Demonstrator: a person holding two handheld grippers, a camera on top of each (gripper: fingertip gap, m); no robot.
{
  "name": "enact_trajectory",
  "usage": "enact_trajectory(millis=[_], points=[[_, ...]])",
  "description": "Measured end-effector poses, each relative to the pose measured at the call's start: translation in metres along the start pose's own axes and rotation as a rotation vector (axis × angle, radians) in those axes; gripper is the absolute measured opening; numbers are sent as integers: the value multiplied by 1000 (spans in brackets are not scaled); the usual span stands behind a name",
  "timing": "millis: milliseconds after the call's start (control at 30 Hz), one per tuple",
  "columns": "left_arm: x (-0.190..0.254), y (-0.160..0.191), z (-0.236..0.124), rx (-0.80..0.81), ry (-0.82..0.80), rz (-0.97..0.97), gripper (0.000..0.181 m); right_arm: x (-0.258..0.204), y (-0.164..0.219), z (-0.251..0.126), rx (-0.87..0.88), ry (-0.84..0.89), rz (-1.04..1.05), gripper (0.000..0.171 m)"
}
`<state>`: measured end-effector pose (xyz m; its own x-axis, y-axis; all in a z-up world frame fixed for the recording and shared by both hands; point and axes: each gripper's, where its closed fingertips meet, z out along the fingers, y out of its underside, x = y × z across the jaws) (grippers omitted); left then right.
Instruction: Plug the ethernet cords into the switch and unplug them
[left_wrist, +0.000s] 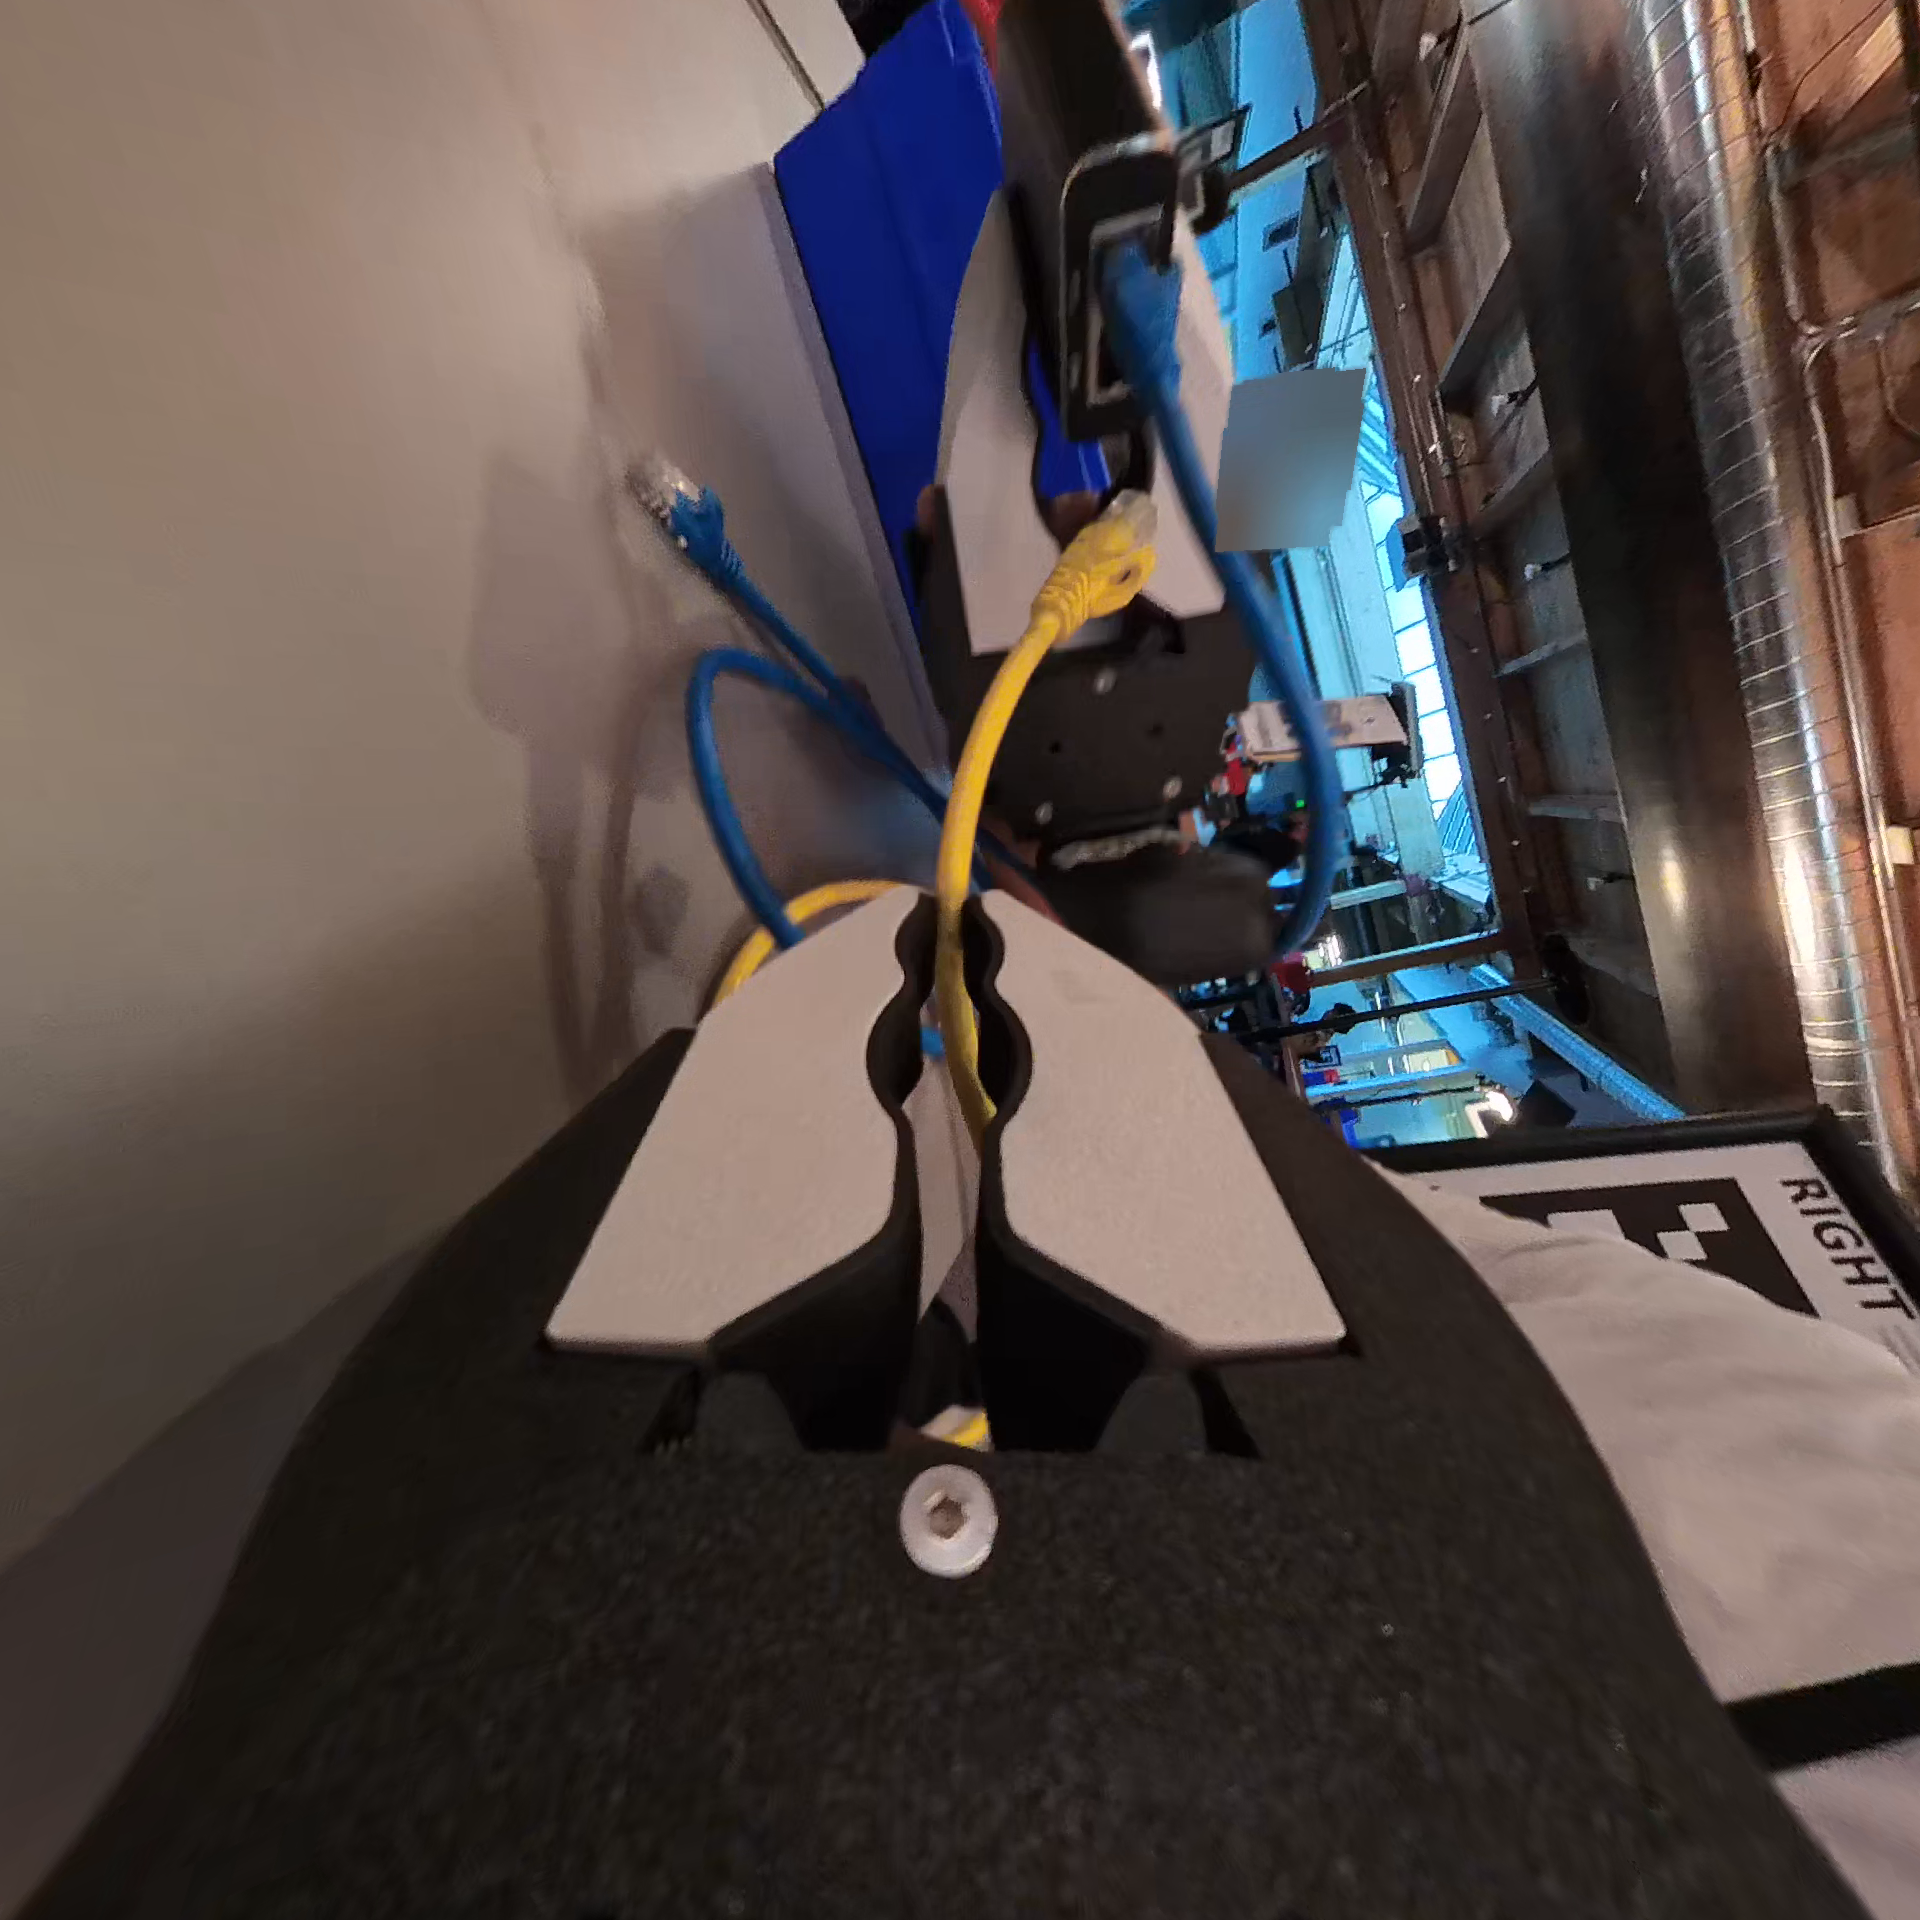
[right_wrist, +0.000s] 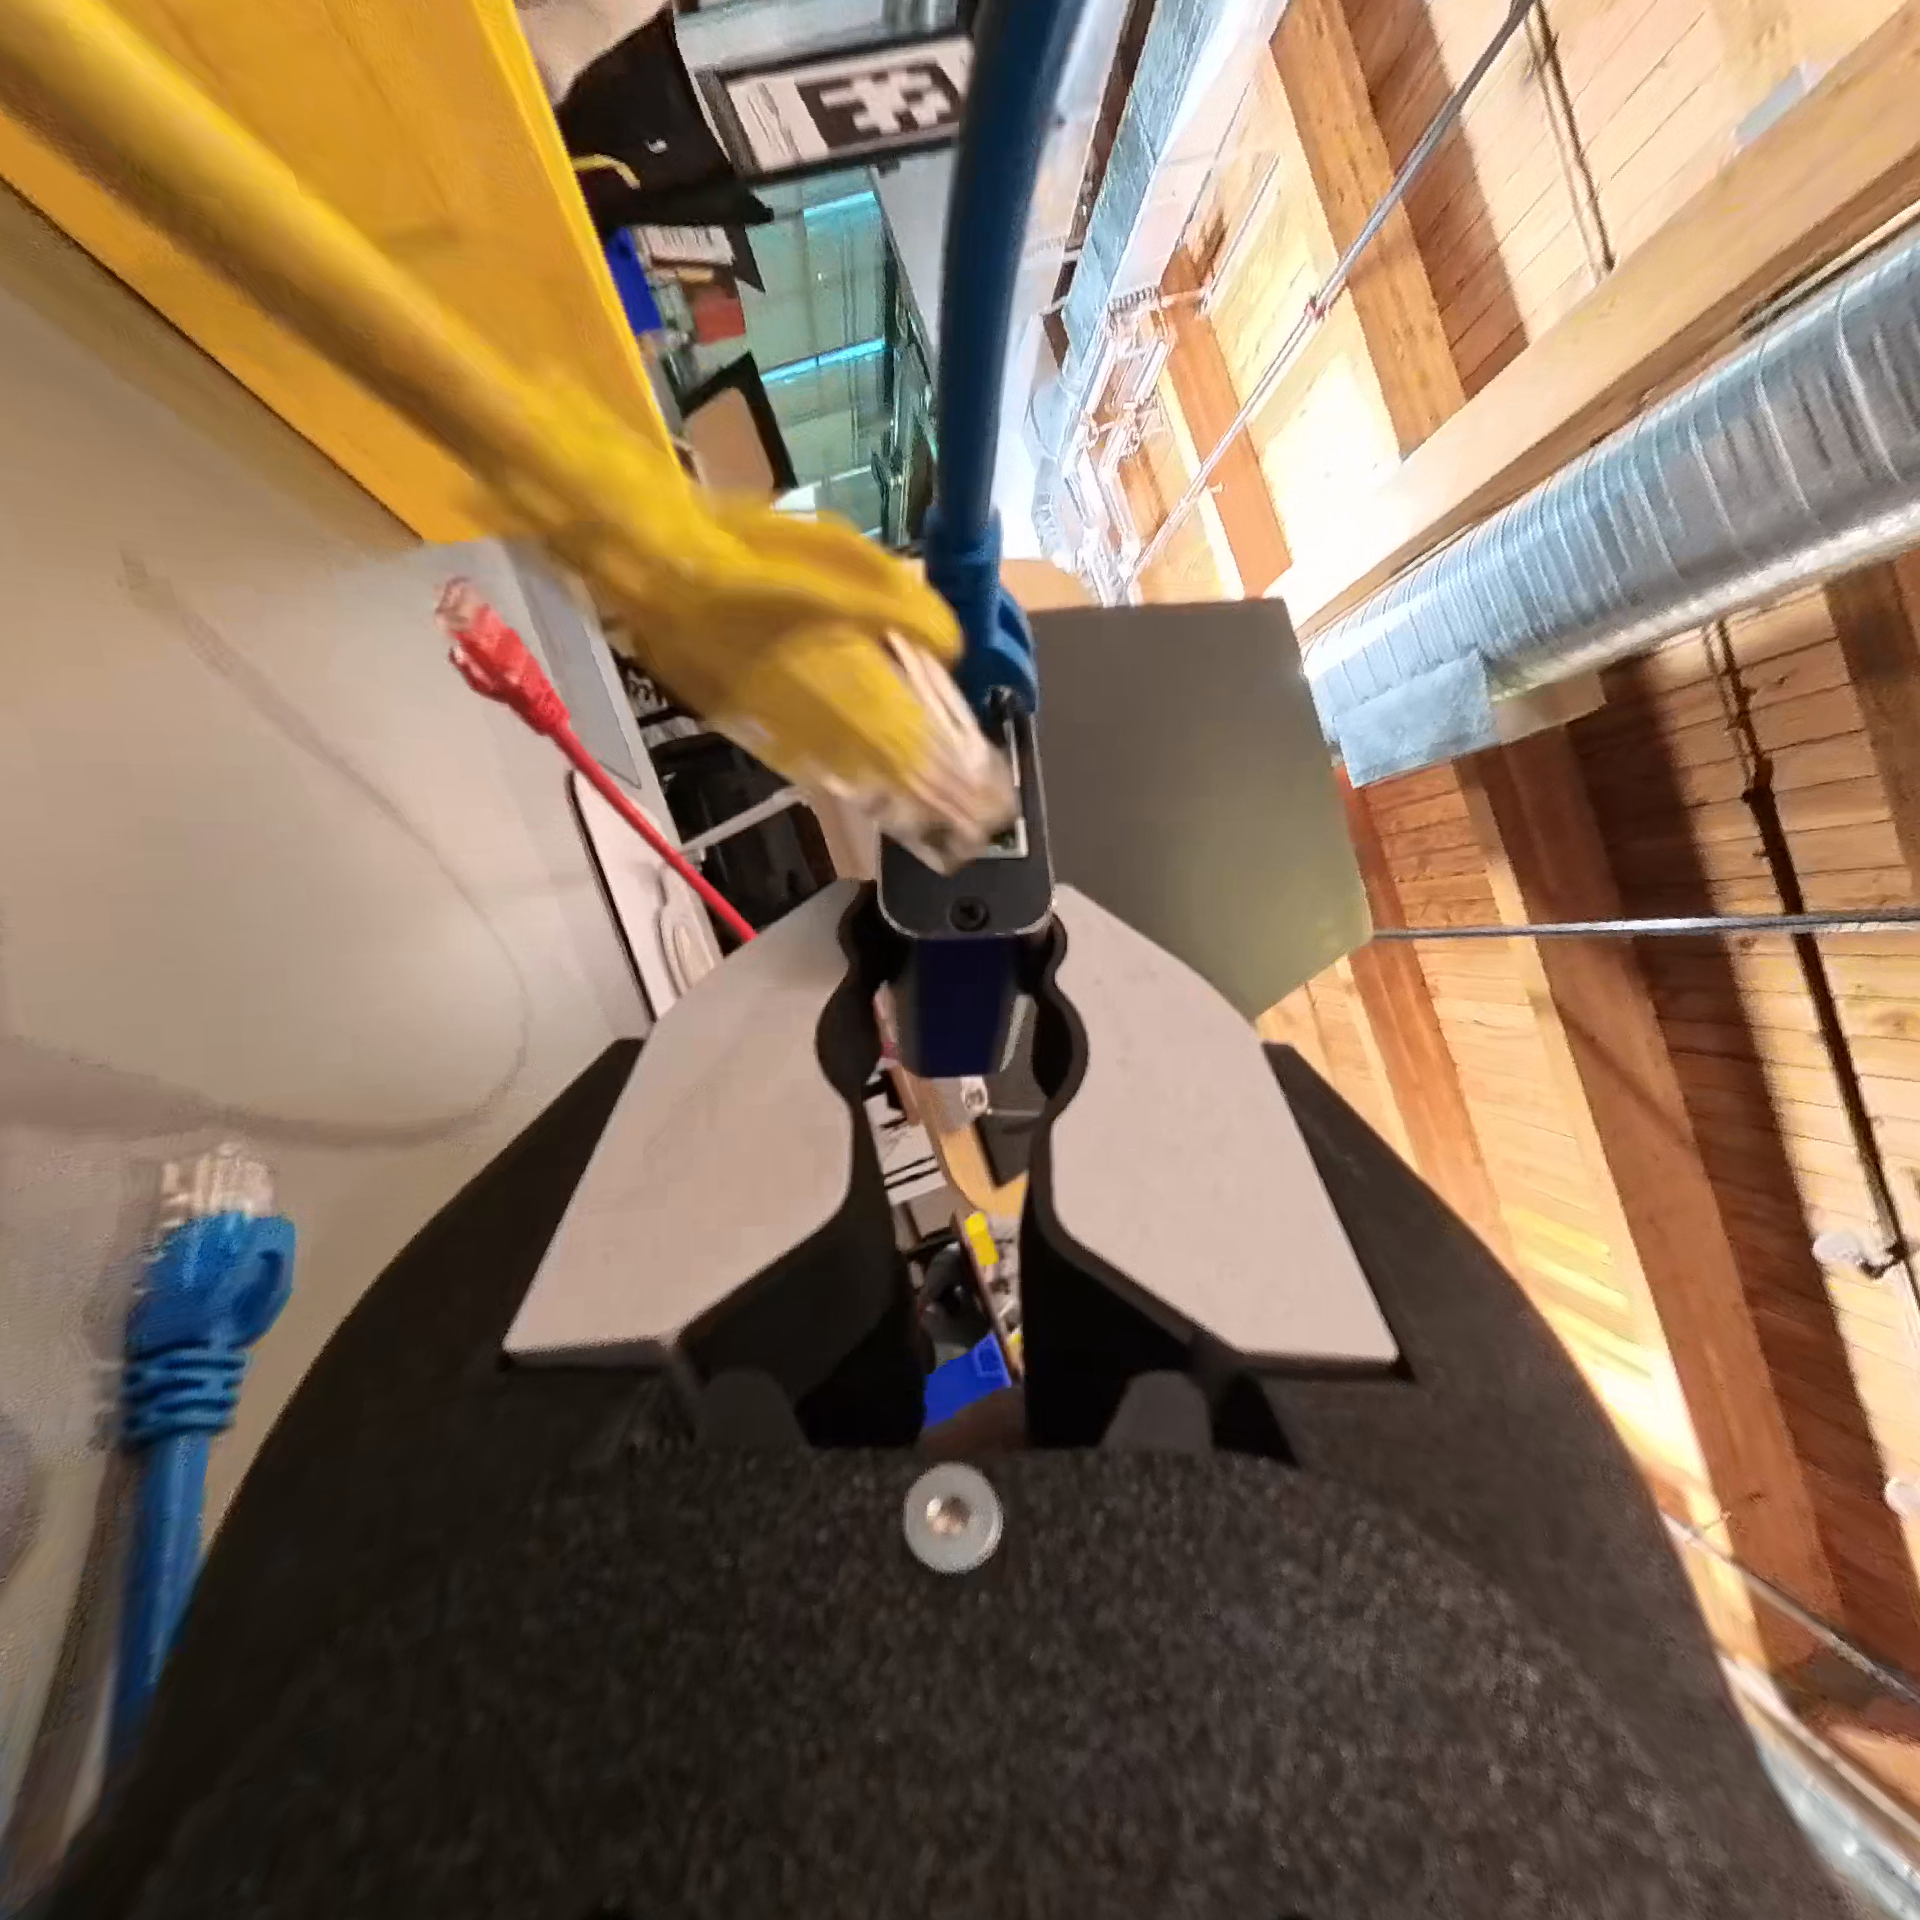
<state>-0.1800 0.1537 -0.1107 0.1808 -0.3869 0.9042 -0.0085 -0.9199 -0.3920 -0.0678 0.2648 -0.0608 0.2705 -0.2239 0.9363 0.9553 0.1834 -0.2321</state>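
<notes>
Pale tabletop (left_wrist: 260, 520) and timber ceiling tilt behind the work. Left gripper (left_wrist: 951, 914) pinches the yellow cord (left_wrist: 971, 769) back of its plug (left_wrist: 1107, 551), likely for aim — right gripper (right_wrist: 951, 925) clamps the switch (right_wrist: 961, 914), lifted, its blue cord (right_wrist: 977, 312) already seated. Yellow's tip touches a port; spare blue plug (right_wrist: 213, 1257) and red plug (right_wrist: 494, 649) lie on the table.

left tool (left_wrist: 951, 914): fingers nearly closed, clamped | right tool (right_wrist: 956, 935): fingers partly closed, gripping

switch (right_wrist: 961, 914): small, dark, held aloft | blue cord (right_wrist: 971, 312): plugged in | yellow cord (right_wrist: 790, 675): plug at a port, not seated
</notes>
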Motion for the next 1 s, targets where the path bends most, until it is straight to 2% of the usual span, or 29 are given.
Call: enact_trajectory(millis=[167,367,1000], points=[[5,-14,2,46,23,-56,4,-7,-11,-3,38,11,-65,26],[-6,-13,1,50,-29,-100,4,-8,-11,-3,44,9,-77,26],[-10,-17,2,165,-41,-190,4,-16,-9,0,35,-18,-115,26]])
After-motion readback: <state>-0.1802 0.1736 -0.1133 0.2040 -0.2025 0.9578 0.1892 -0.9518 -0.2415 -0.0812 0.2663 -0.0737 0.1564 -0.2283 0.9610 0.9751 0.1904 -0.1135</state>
